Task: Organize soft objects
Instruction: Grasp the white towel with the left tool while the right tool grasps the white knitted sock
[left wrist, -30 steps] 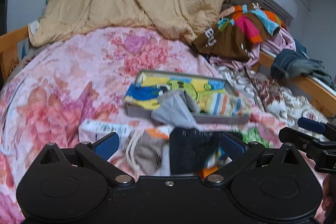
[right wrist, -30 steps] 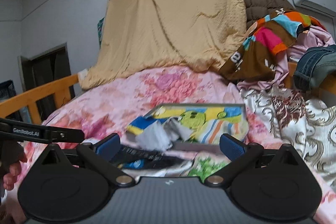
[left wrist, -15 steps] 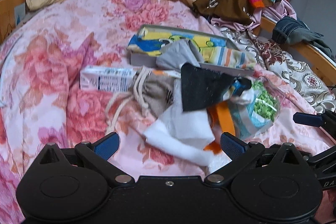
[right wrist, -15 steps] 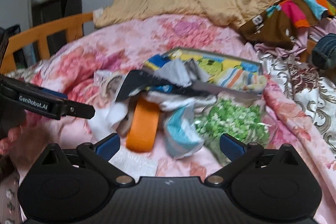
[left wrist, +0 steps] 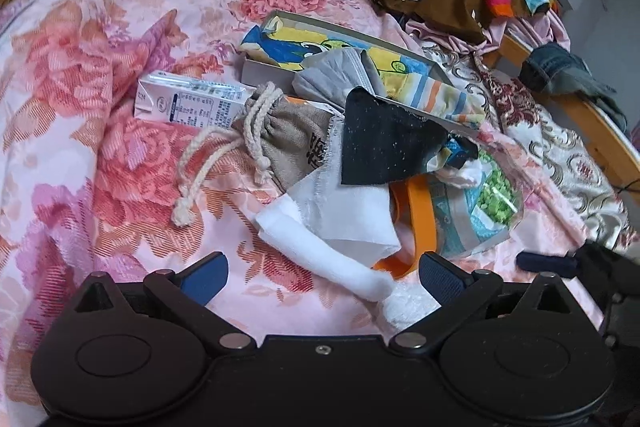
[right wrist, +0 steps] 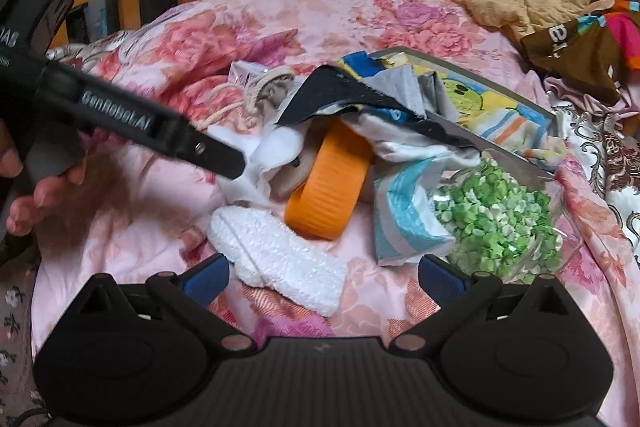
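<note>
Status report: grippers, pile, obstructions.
Left gripper open, empty. Right gripper open over white fuzzy sock. Orange band and snack bag mixed into pile.

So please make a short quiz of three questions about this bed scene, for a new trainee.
1. True or false: the left tool is shut on the white sock.
2. What lies on top of the white cloth: A) a black cloth, B) a milk carton, C) a drawstring bag?
3. What colour is the roll of tape beside the bag of green bits?

Key: 1 false, it is open; 2 A; 3 orange.
</note>
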{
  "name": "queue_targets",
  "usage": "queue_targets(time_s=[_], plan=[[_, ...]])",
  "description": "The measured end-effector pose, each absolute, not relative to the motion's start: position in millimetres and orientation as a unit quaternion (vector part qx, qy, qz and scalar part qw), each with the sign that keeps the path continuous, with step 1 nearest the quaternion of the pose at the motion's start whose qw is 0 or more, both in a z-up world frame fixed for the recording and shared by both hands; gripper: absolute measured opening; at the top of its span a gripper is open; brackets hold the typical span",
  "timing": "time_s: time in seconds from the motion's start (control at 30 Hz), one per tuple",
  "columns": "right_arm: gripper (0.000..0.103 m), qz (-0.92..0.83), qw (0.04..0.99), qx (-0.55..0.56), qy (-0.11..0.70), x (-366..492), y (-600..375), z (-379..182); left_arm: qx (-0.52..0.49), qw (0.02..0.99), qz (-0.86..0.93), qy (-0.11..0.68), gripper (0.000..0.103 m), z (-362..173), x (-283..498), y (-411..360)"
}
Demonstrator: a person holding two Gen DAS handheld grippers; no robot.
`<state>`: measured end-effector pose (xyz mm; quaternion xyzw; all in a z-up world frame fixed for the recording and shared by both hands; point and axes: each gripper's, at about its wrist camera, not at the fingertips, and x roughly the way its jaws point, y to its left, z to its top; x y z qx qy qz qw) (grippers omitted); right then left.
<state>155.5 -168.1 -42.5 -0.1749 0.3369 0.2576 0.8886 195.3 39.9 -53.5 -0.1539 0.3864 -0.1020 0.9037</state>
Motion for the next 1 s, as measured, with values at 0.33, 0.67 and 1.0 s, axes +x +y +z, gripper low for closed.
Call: queue_targets(time_s=[0.33,0.67,1.0], plan=[[0.094,0.272,0.873,-0.196,0.353,162.9,-159.0,-53.4,-0.207,0.888,-0.118,0.392,0.078,-64.2,203.9,43.1],[0.081,0.287,0.865,-0.205,0.357,166.7,-149.5,-63.6,-0.222,0.885,-0.115,0.393,0.059,-73.4,208.2,48.0],[0.06,0.302,0.866,-0.183,0.354,167.5,-151.1,-61.1,-0.211,0.886,-0.101,0.4,0.034,-76.6,209.9,55.2]])
